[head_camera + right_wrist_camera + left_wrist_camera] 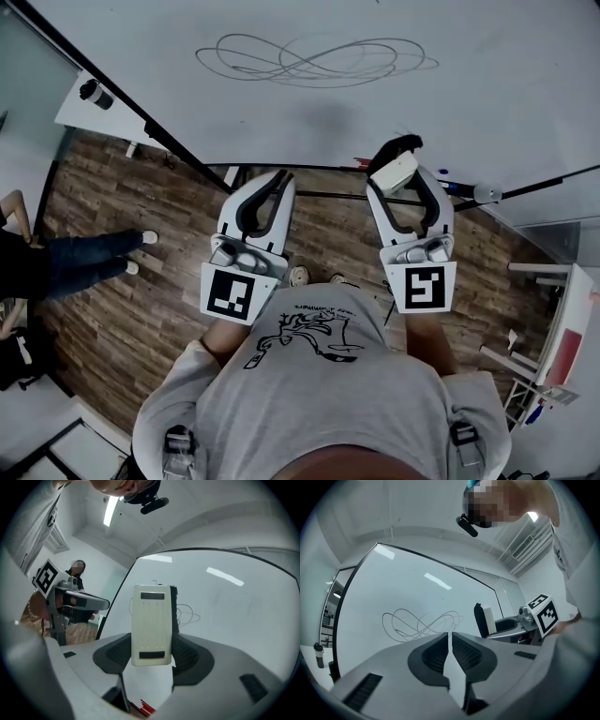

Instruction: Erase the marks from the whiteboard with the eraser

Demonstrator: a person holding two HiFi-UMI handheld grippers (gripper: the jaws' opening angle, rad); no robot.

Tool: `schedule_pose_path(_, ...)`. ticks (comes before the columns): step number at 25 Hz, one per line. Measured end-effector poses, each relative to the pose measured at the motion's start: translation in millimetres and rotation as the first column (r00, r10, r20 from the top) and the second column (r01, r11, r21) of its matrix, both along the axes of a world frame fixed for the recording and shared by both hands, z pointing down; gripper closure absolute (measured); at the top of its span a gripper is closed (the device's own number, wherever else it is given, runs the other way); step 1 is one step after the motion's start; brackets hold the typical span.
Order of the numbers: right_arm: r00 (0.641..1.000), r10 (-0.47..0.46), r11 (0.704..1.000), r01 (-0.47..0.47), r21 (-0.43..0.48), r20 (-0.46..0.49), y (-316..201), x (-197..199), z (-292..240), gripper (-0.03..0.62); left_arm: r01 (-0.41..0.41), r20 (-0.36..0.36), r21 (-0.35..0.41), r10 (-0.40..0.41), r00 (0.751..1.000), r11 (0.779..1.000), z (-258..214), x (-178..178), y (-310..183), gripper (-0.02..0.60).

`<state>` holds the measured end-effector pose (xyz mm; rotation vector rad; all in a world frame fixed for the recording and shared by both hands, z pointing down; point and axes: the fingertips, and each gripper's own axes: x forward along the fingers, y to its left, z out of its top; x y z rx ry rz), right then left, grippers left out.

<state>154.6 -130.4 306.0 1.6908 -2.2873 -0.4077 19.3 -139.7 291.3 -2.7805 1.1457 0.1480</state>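
two claws, one eraser. my left claw (279,180): clenched, empty. marks (314,58): thin grey loops on the glossy whiteboard (497,84), well apart from the eraser (150,625). my right claw (405,178): grasping the eraser, a smooth cream plastic block with dark felt. i'd press the felt flat and sweep along the loops.

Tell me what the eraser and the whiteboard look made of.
Eraser: cream moulded plastic shell, matte, with faint ribbed grooves. The dark fuzzy pad behind the shell looks like felt.
Whiteboard: smooth, glossy white surface that reflects the ceiling lights. It could be coated steel or melamine; the pictures can't settle which.
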Motion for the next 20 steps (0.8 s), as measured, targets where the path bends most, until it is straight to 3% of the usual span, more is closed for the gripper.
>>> schedule_pose_path(5, 0.977, 0.058, 0.998, -0.06, -0.003, -0.203, -24.6, 24.3, -13.2, 0.333, 0.001, 0.004, 0.02, -0.001, 1.0, 1.0, -5.9, 3.1, -10.3, 0.541)
schedule_pose_path(12, 0.886, 0.172, 0.984, -0.132, 0.122, -0.431, -59.6, 53.9, -63.3, 0.333, -0.005, -0.001, 0.036, 0.005, 1.0, 0.999, -15.6, 10.7, -18.3, 0.541)
schedule_pose_path(20, 0.796, 0.276, 0.955, -0.164, 0.247, -0.539, -91.4, 72.5, -124.6, 0.333, -0.017, -0.012, 0.047, 0.017, 1.0, 0.999, -22.1, 19.8, -26.8, 0.541)
